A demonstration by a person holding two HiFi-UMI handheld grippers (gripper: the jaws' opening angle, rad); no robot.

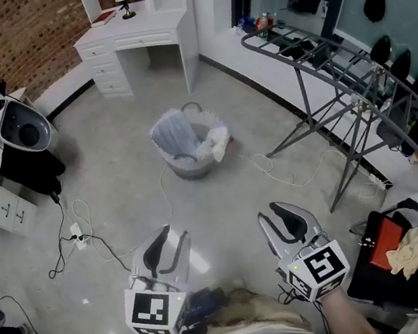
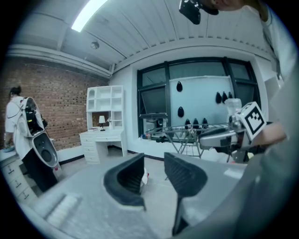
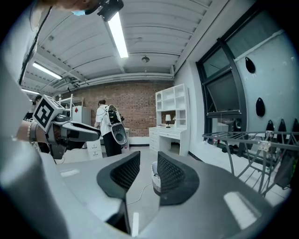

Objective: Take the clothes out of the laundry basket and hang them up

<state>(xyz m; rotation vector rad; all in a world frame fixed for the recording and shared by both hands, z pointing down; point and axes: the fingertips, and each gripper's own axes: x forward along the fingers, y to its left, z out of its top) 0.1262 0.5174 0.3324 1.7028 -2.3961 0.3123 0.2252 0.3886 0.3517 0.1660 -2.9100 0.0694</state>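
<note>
Task not started: clothes (image 1: 215, 144) lie in laundry basket (image 1: 184, 171), well apart from drying rack (image 1: 333, 72). Fingers of left gripper (image 1: 167, 249) and right gripper (image 1: 284, 221) stand partly apart, holding nothing

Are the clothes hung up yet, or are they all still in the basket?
Barely started. Done: nothing that shows; clothes fill the laundry basket. In hand: nothing, the left gripper and right gripper are open and empty. Left: carrying every piece to the drying rack.

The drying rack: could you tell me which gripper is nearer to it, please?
Right. The right gripper sits just left of the drying rack and its near legs in the head view; the left gripper is farther left, beyond the right one.
</note>
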